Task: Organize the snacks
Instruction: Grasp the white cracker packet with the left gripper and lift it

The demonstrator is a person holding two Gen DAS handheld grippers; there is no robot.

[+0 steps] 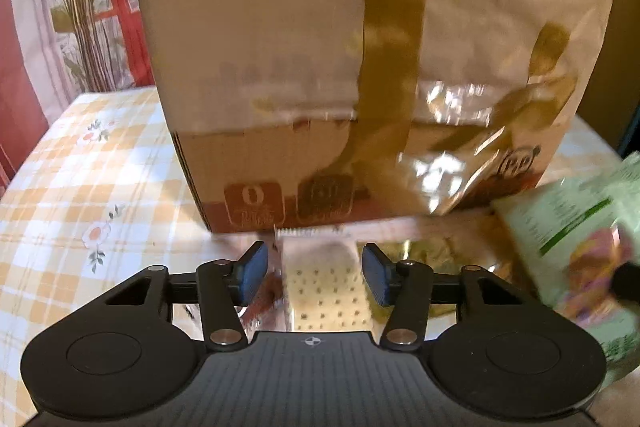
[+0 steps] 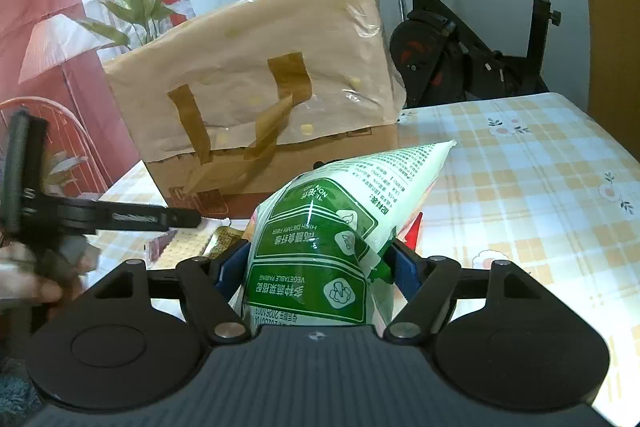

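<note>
Crinkly green-and-white snack bag is pinched between the right gripper pads, lifted near the taped cardboard box. Half-open and empty, the left gripper straddles a flat cracker packet on the checked tablecloth; I'd close low and square on that slippery film.
</note>
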